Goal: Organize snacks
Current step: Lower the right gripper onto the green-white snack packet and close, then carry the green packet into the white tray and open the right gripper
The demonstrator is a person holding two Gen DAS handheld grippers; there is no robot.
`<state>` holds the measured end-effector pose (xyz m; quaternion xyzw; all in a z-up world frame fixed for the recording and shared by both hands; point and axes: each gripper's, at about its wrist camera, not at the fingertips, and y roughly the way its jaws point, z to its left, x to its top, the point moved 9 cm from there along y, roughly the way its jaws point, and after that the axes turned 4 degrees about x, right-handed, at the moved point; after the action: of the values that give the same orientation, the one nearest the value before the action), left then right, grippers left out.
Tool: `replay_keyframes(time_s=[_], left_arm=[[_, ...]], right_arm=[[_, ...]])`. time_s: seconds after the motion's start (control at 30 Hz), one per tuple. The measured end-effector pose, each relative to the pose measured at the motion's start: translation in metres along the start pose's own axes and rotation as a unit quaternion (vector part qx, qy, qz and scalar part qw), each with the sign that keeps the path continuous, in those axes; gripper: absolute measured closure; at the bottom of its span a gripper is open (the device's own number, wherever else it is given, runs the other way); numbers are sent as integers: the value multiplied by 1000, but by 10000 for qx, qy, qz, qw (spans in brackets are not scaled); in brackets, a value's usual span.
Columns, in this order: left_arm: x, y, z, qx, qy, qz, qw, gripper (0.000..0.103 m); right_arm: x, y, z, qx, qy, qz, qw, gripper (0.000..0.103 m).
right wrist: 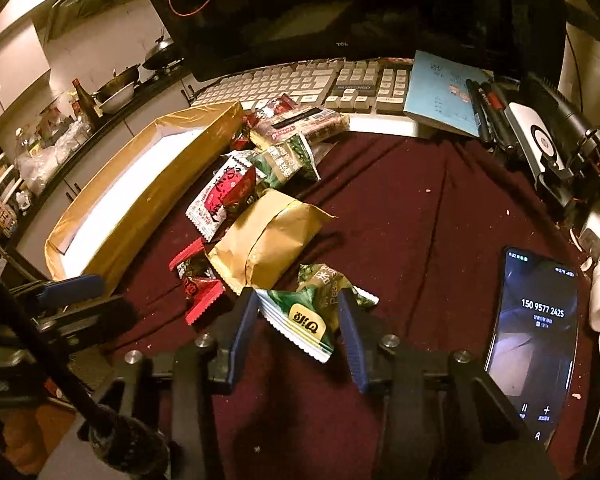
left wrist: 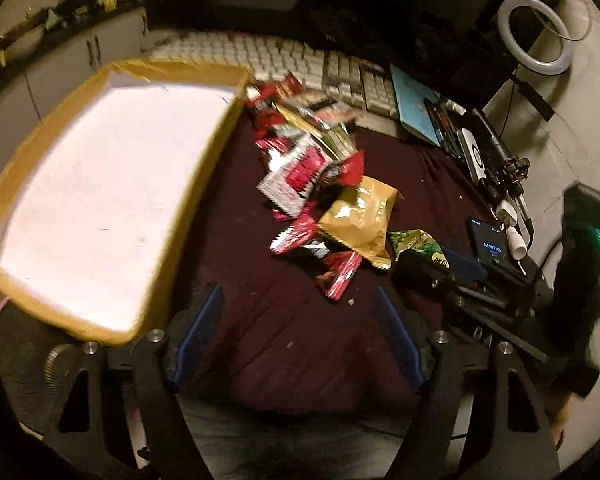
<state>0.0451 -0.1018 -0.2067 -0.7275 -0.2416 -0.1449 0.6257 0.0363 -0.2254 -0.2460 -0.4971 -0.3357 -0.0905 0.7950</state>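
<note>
- Right gripper: blue-padded fingers spread apart, straddling the green crinkle-edged pea snack packet w/ yellow label; pads just beside it, contact can't be told, so not gripped yet.
- Step in hand, I judge: picking this first packet off the near end of the pile.
- Left gripper: released, nothing between fingers, hovering over the dark red tablecloth.
- Next to it: gold foil pouch, then red-and-white packets.
- Shallow tan cardboard box w/ white floor, left of pile, holds no snacks.
- Next: pinch shut on packet, lift, carry across to box w/o dragging the gold pouch.
</note>
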Motion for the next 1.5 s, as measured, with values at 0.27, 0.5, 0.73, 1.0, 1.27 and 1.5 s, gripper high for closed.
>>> replay_keyframes(time_s=[0.27,0.5,0.73,1.0,1.27,1.5], left_arm=[[12,47,4,-121,-549,502,9972,61],[13,37,14,-3,-618,355,9975,86],[16,34,14,127,-213,47,9997,97],[12,-1,13,-436,-435,-208,9979,103],[18,-52,37,-801,-873,-435,9920,103],[22,-82,108,-178,-1281,-853,9879,103]], right_arm=[[3,2,4,-141,-109,-110,9998,75],[4,1,7,-70,-75,-168,9998,84],[7,-12,10,-112,-77,-355,9993,91],[11,-24,20,-24,-176,-572,9982,93],[32,-67,43,336,-264,-1322,9903,93],[50,-43,121,1275,-771,-1220,9813,93]])
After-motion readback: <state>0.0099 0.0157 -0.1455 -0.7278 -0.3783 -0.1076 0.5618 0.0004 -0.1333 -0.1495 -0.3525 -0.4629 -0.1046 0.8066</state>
